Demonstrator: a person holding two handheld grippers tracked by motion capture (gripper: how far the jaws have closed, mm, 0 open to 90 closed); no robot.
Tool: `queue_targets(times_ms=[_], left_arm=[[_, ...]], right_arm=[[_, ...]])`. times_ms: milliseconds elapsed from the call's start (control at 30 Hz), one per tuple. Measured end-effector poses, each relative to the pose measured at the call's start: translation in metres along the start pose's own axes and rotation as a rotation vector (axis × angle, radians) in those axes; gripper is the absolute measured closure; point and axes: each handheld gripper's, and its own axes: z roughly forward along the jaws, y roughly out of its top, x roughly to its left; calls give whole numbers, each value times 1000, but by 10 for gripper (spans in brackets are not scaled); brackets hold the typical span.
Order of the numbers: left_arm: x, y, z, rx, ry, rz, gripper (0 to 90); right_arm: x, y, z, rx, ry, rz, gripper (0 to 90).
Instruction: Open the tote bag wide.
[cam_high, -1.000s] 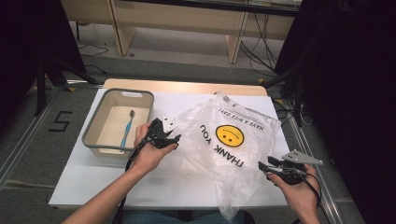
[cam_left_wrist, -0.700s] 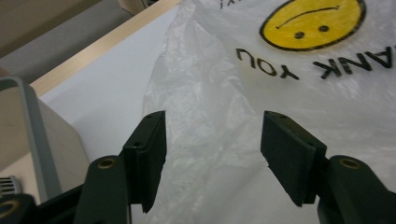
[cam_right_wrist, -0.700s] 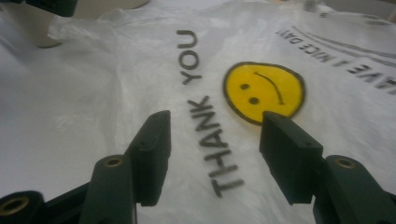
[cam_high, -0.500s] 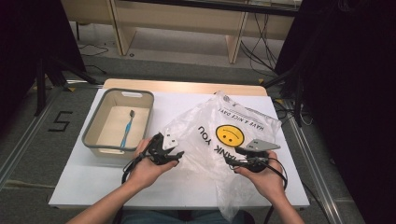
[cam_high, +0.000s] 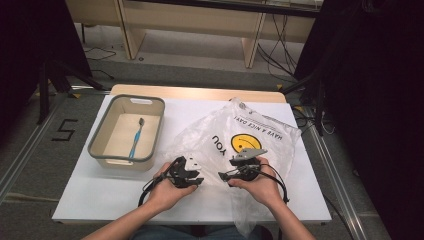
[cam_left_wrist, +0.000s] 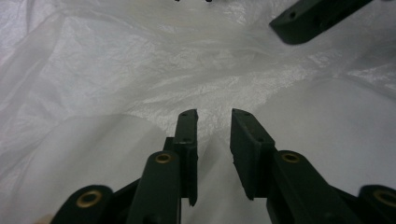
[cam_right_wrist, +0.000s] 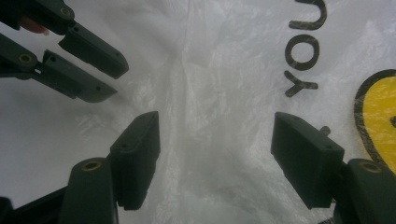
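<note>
Both grippers at plastic bag (cam_high: 250, 145) near surface's front edge. Left gripper (cam_left_wrist: 214, 135) jaws narrowly apart, right gripper (cam_right_wrist: 215, 154) wide, nothing held. Likely pre-grasp; next: pinch film.

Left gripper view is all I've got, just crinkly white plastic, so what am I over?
Observer: A plastic bag with a yellow smiley face, lying on the table.
Operator: Whose black tip is at my top right?
Observer: The right tongs, facing your left tongs over the bag.
Operator: Are they open?
Observer: Yes, wide, in the right gripper view.
Operator: Anything else around?
Observer: A grey bin holding a blue toothbrush.
</note>
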Motion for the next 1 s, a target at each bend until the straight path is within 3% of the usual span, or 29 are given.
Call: queue_targets(times_ms=[200,367,500,700,800,833,1000], left_arm=[[-1,1,8,-2,15,10,803],[-2,-2,13,19,8,5,831],[-3,-3,15,25,11,-1,858],[-5,-3,16,29,26,18,893],[-6,-3,17,33,34,22,893],[-6,-3,17,32,37,23,894],[-7,-3,17,32,39,21,894]], right_arm=[[0,-1,14,49,3,-9,331],[-1,-3,21,49,0,11,404],[-1,-4,24,54,2,42,496],[-4,-4,25,43,5,81,736],[-4,-4,25,46,13,93,789],[-5,-4,24,38,14,105,849],[-5,-3,19,16,0,111,900]])
